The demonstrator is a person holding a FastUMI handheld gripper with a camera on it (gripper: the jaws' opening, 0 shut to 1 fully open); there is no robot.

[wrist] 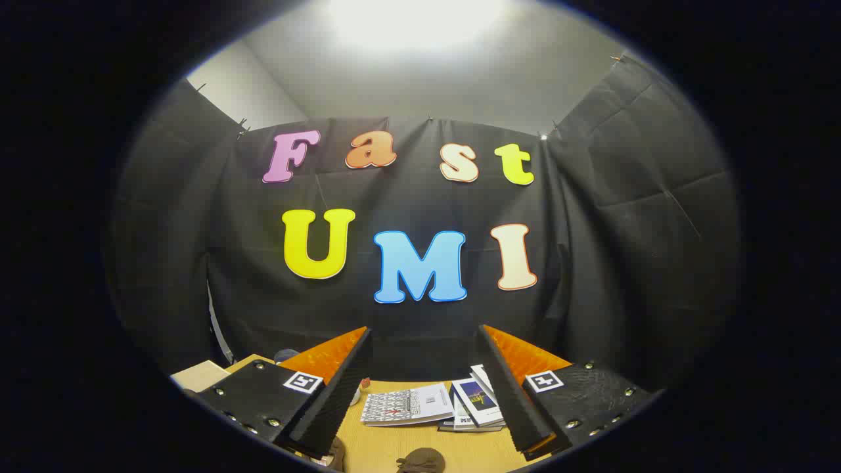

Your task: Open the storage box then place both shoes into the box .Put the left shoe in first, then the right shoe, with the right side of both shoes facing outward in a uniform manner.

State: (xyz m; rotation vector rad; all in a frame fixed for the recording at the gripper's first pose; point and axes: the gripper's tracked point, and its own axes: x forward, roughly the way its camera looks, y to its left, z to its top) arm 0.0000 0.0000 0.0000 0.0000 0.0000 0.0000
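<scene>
Between the spread fingers of the gripper (424, 394), at the near edge of the tabletop (387, 447), lies a dark brown shoe (420, 460), only its top showing. Beyond it, books (407, 405) lie near the far edge. Held high and level, the gripper stands wide, gripping nothing.

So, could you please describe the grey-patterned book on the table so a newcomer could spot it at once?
Start at the wooden table below the black cloth wall. Between the open gripper's fingers, and beyond them, printed matter lies flat. The grey-patterned book is the larger one lying alone; the stack of booklets beside it is fanned, its top cover dark blue.
</scene>
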